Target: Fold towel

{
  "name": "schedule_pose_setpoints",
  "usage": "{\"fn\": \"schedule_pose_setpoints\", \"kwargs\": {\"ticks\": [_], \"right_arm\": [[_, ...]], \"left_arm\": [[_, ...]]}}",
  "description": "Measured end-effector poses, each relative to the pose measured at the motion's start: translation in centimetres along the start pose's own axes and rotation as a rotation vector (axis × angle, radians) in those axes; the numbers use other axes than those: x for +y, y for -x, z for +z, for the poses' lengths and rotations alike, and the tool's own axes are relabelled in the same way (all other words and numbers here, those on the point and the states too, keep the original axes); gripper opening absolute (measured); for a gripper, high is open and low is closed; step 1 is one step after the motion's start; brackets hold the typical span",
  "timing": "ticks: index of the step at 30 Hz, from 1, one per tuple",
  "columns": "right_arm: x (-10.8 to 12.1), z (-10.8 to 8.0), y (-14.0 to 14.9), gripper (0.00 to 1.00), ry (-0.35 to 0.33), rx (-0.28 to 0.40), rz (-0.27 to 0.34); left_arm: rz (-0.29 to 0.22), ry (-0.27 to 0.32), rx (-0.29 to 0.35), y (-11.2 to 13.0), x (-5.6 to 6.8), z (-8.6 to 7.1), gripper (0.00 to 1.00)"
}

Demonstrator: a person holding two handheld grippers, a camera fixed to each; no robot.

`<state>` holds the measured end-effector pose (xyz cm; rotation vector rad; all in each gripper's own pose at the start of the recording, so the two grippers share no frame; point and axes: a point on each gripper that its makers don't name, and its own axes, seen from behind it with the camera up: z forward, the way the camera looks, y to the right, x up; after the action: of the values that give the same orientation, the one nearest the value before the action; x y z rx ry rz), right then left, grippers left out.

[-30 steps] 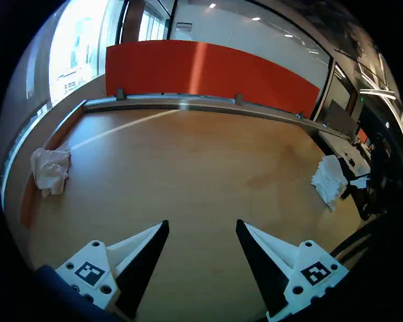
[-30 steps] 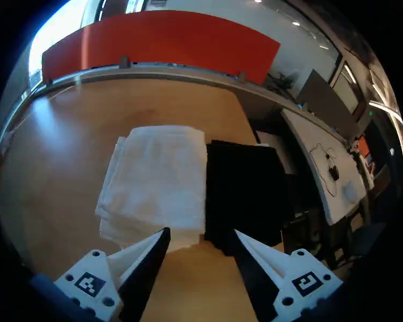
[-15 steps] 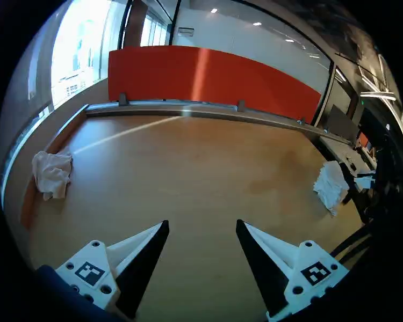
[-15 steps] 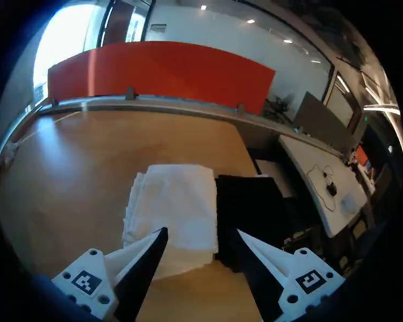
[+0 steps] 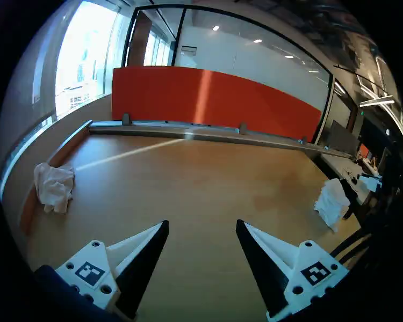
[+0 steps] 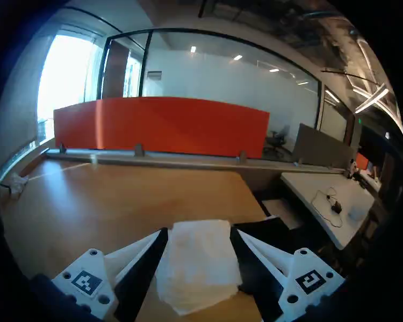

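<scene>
- While a crumpled towel (image 5: 54,187) lies off the orange partition's (image 5: 217,102) left end, work remains, I judge.
- Before its middle the left gripper (image 5: 201,222) gapes, empty.
- Off its right end the folded stack (image 5: 331,203) looks done; the right gripper (image 6: 198,232) is spread, empty.

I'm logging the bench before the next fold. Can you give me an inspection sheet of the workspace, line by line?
Surface: wooden table, glossy, with a streak of light across it.
Job's things: crumpled white towel near the window-side edge; folded towel stack at the opposite edge.
Clutter: black object beside the stack, kind unclear.
Tools: left tool open above the wood; right tool open, with the stack seen between its fingers.
Cables: thin cable on the neighbouring white desk.
Surroundings: orange divider along the far edge, glass wall behind, bright windows to one side.
</scene>
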<state>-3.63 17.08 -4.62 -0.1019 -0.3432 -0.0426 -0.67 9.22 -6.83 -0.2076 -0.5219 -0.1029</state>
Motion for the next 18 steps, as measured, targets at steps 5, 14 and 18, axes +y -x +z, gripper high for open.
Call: {"fn": "schedule_pose_setpoints", "kwargs": {"ticks": [5, 14, 18], "right_arm": [[-1.2, 0.1, -1.9, 0.89, 0.000, 0.071, 0.020], [-3.7, 0.0, -4.0, 0.89, -0.022, 0.155, 0.022], [-4.9, 0.2, -4.4, 0.89, -0.028, 0.166, 0.031]], "left_arm": [[-0.007, -0.009, 0.063, -1.8, -0.3, 0.1, 0.92], [0.014, -0.042, 0.156, -4.1, -1.3, 0.1, 0.92], [0.014, -0.056, 0.186, -4.8, -1.8, 0.1, 0.92]]}}
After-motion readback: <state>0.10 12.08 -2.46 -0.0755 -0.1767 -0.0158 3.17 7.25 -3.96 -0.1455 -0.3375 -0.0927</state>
